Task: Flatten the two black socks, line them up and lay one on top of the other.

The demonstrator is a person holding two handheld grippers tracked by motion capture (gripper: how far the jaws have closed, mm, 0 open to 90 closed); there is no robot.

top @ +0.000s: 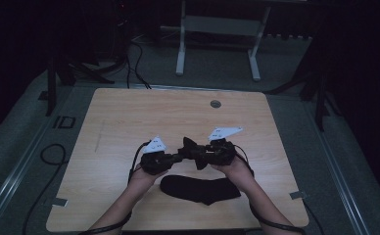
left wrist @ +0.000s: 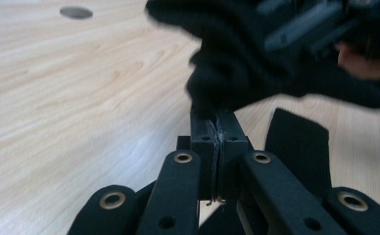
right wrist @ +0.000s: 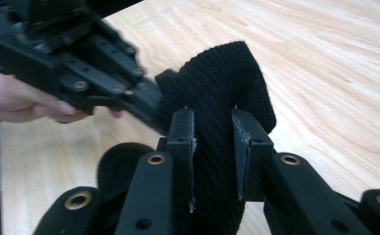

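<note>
Left jaws: the left gripper (left wrist: 216, 128) has its jaws pressed together, only a hairline seam between the pads, with an edge of the black knitted sock (left wrist: 237, 63) pinched at their tips.
Right jaws: the right gripper (right wrist: 216, 128) clamps a thick fold of the same sock (right wrist: 222, 93); its jaws stand a little apart with the cloth packed between the pads.
Sock held: it hangs bunched between the two grippers, above the table and not lying on it; seen from above it is a dark crumpled lump (top: 194, 149) at the middle of the near half of the table.
Sock texture: ribbed knit, soft and matte, with lengthwise ribs running down between the right jaws and a rounded folded top edge.
Second sock: another black sock (top: 200, 188) lies flat on the table, just nearer the person than the grippers, long and slightly curved; its ribbed cuff (left wrist: 298, 142) shows beside the left jaws.
Hands: the left hand (top: 146, 175) and right hand (top: 234, 169) grip the tools from below, close together.
Jaw build: black hard plastic links with brass-coloured rivets.
Table: pale wood-grain top (top: 129, 122), smooth, rounded corners, with a small round grey cap (top: 215, 104) near the far edge.
</note>
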